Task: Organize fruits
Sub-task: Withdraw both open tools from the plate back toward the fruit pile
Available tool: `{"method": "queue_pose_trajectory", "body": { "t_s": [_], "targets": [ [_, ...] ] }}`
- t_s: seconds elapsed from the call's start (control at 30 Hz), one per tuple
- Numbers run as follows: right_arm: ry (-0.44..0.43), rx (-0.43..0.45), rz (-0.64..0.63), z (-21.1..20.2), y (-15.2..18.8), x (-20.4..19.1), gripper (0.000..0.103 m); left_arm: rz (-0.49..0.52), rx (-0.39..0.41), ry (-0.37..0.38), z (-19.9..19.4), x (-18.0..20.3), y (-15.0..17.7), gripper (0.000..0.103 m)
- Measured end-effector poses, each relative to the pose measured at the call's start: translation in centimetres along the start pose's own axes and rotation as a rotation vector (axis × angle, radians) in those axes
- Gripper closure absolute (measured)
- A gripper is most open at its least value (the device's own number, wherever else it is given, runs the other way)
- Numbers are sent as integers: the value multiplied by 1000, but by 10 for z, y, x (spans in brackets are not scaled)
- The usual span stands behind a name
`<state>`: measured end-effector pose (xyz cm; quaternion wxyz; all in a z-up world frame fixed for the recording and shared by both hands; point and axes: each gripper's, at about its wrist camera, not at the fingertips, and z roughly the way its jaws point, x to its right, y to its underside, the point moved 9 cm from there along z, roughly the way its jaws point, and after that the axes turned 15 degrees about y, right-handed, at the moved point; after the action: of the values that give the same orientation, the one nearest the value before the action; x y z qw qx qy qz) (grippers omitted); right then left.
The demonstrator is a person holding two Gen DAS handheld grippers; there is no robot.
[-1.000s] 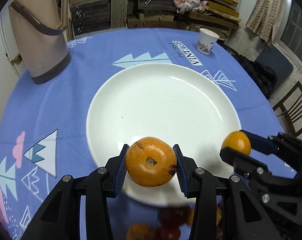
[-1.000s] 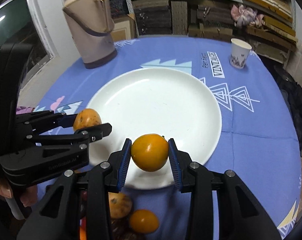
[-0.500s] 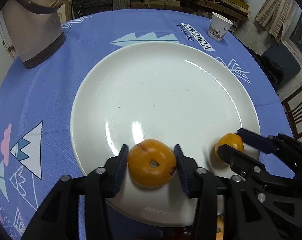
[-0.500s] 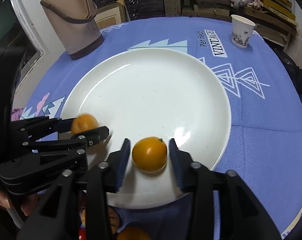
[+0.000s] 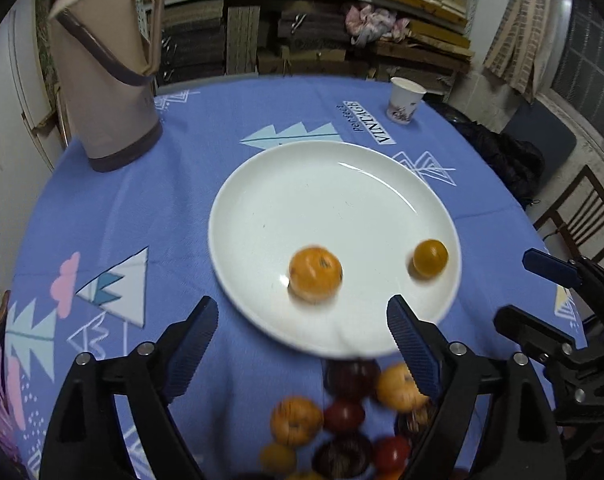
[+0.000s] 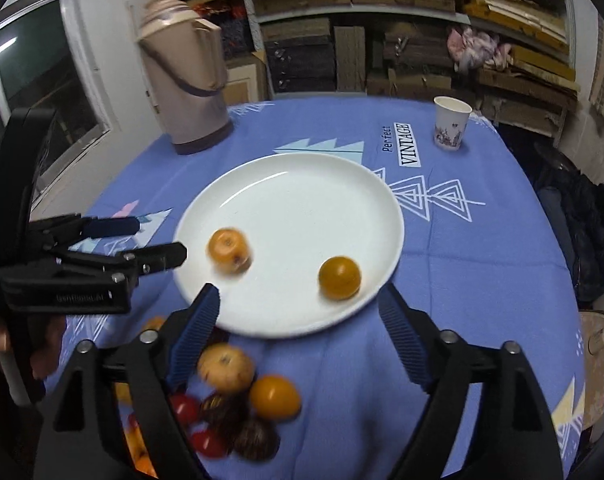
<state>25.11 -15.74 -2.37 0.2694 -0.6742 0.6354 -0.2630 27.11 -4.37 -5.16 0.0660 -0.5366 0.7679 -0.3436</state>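
Two oranges sit free on a white plate (image 5: 342,184) at the centre of a round table under a blue patterned cloth (image 5: 174,208), both grippers hanging over the near rim. The left gripper (image 5: 302,326) and the right gripper (image 6: 298,312) have each just been opening, and their blue-padded jaws now stand wide with nothing between them. The larger orange (image 5: 315,273) lies on the plate's near half, slightly smeared by motion blur; the smaller orange (image 5: 430,258), smoother and deeper in colour, rests close to the plate's right rim as the left wrist view has it. The far half of the plate is bare white — the widest open ground on the table. Bare cloth runs round the plate on all sides, with a beige thermos jug (image 5: 110,76) at the far left edge and a paper cup (image 5: 406,100) at the far right edge, both well apart from the plate. A loose pile of fruit (image 6: 238,404) (orange, yellowish, red and dark brown pieces) lies on the cloth just in front of the plate, blurred and partly hidden behind the gripper fingers, so a count is not possible. In the right wrist view a hand (image 6: 42,344) grips the left tool's handle at the frame's left margin, mostly cut off. Stacked boards fill the shelves behind
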Motion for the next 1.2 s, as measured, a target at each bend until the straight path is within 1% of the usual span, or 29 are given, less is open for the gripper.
{"method": "queue_pose_trajectory", "body": {
  "t_s": [0.07,0.13,0.2,0.33,0.5,0.63,0.77,0.9,1.07,1.2],
  "targets": [
    [2,7,-6,-14,12,-2,13,20,8,-2,-12,5,12,15],
    [6,13,-12,-27,25,-5,11,43,15,-19,-23,9,24,12],
    [1,5,-18,-37,39,-10,11,62,16,-49,-32,8,39,11],
    [-7,-4,-32,-51,69,-22,11,67,20,-75,-49,4,68,11],
    [-29,-14,-38,-60,98,-32,11,55,9,-79,-59,-2,99,11],
    [-36,-4,-93,-67,117,-42,11,19,-8,-57,-60,-4,121,11],
    [-40,-19,-133,-65,130,-49,11,1,-27,-51,-56,-2,138,11],
    [-15,-16,-154,-63,136,-50,11,10,-50,-52,-53,3,151,11],
    [18,-20,-180,-59,145,-49,16,8,-66,-54,-52,5,162,11],
    [19,-39,-192,-56,152,-48,18,-3,-79,-65,-51,1,170,11]
  ]
}}
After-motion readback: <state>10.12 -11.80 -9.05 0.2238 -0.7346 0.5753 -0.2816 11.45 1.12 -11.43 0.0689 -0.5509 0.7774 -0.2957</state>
